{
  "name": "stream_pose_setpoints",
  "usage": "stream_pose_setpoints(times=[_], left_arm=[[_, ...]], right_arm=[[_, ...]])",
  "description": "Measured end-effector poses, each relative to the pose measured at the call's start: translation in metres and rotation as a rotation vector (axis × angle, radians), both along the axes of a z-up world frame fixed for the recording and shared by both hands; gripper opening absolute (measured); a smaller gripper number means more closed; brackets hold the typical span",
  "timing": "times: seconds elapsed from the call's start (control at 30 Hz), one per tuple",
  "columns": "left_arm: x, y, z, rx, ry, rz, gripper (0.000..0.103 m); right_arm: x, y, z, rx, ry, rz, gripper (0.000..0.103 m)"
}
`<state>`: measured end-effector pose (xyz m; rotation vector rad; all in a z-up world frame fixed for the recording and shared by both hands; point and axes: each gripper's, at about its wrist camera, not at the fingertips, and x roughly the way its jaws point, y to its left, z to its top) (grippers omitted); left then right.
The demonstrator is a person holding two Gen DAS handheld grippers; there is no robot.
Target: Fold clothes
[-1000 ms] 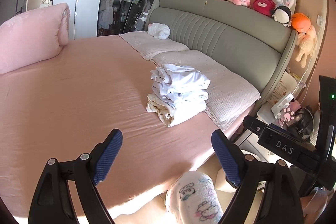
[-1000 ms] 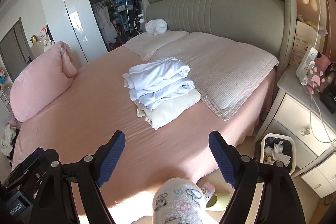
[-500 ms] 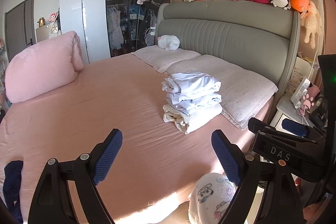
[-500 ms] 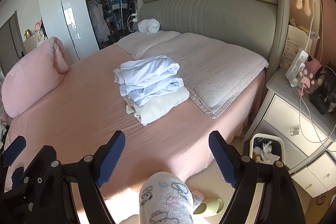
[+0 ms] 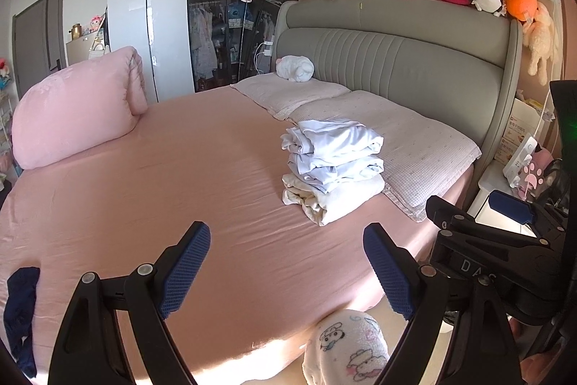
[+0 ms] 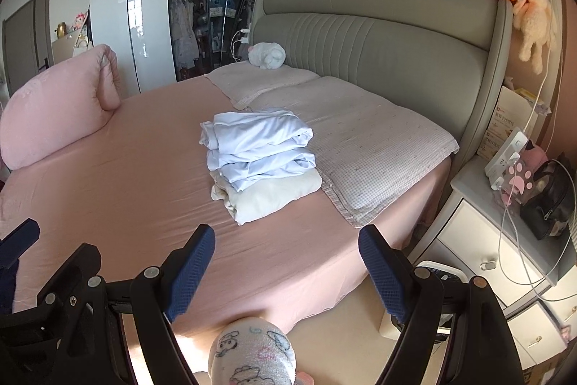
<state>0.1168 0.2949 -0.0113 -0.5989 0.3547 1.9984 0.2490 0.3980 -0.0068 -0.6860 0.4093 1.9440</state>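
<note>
— Both cameras have tilted up and pulled back over the last second: the room sits level now, and a dark blue garment has come into sight at the far left edge of the bed.

— Is it folded?

— No, it lies crumpled and hangs partly over the edge. The left gripper is nearest it, jaws spread wide, nothing between the pads.

— And toward the middle?

— A stack of folded clothes, white pieces on a cream one, sits on the pink sheet, its right side touching the pillow. It hasn't shifted.

— The right gripper?

— The right gripper is likewise splayed and empty, held over the near edge, well apart from the stack.

— So where does the job stand?

— My guess is the stack is done and the blue piece remains. Reaching it means going left.
</note>
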Motion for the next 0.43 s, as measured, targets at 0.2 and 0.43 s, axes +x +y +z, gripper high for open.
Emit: stream_pose_setpoints(times=[0.2, 0.43], left_arm=[[0.012, 0.002, 0.001, 0.003, 0.039, 0.006, 0.087], [0.016, 0.003, -0.001, -0.005, 0.052, 0.002, 0.087]], right_arm=[[0.005, 0.006, -0.007, -0.046, 0.013, -0.007, 0.082], [0.009, 0.009, -0.011, -0.062, -0.014, -0.029, 0.082]])
